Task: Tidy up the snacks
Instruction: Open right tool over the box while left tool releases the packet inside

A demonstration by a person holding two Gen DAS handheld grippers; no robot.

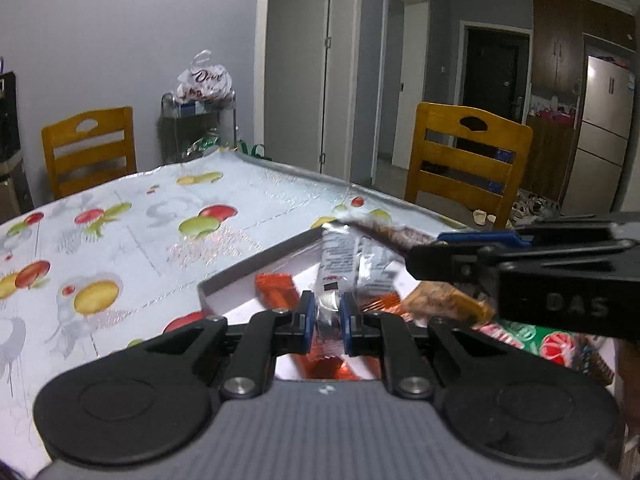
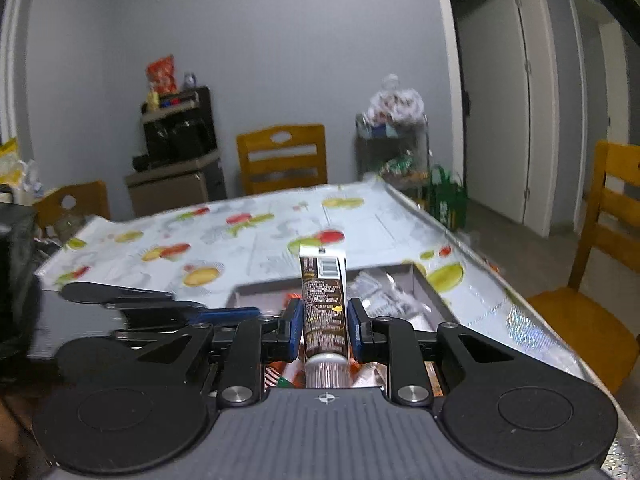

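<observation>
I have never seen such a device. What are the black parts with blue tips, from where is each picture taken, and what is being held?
They are two hand-held grippers; a person carries one in each hand. Each picture comes from a camera on one gripper, looking along its fingers. The left gripper is shut on a white snack packet. The right gripper is shut on a brown tube-shaped snack pack. Below them, a shallow grey box of snacks sits on a table with a fruit-print cloth.
</observation>
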